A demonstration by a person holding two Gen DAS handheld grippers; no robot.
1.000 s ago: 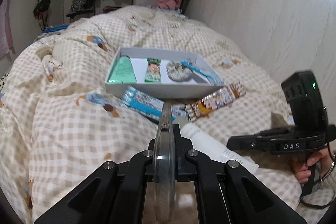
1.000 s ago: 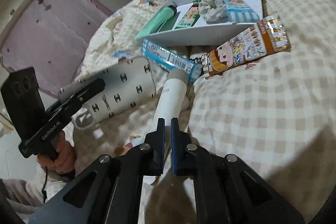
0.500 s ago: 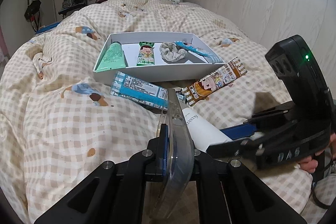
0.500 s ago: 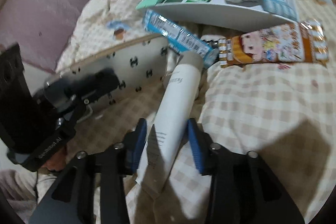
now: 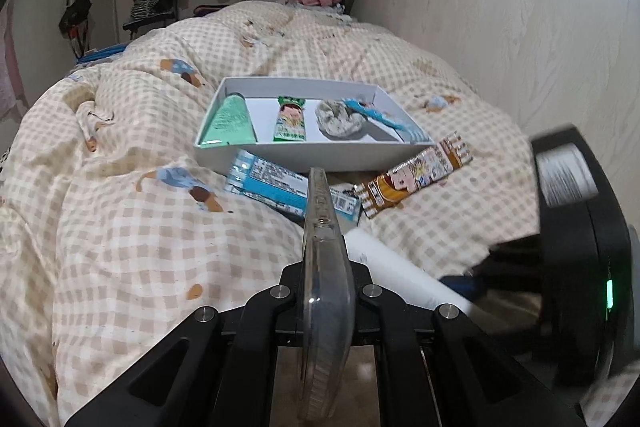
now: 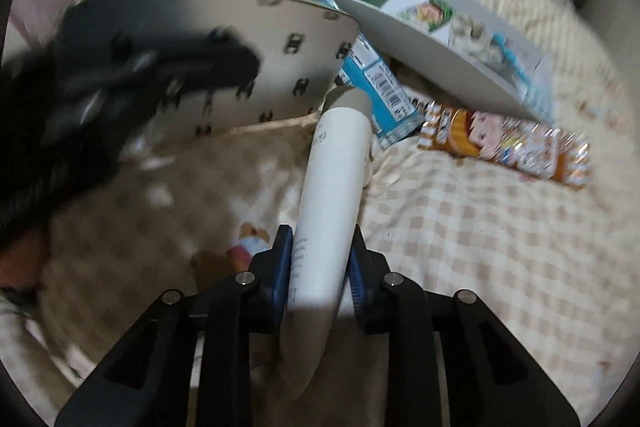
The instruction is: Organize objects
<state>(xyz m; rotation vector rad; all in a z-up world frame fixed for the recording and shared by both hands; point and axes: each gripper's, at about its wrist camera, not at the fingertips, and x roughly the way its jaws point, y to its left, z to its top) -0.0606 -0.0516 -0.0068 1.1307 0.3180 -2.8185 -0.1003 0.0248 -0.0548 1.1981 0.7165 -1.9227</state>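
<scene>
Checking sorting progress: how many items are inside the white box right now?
4: green tube at the left end, green snack packet beside it, grey scrunchie next, blue packet along the right wall. Smaller items could be hidden.

Your left claw hides most of the phone case it clamps; you see only its thin edge. Right of it, your right claw is smeared by motion, and the white tube disappears behind it. From your right claw, which is closing on that tube, the tube's tail drops out of sight between the fingers, and your left claw on the far left is a dark blur. The print on the tube is unreadable.
</scene>
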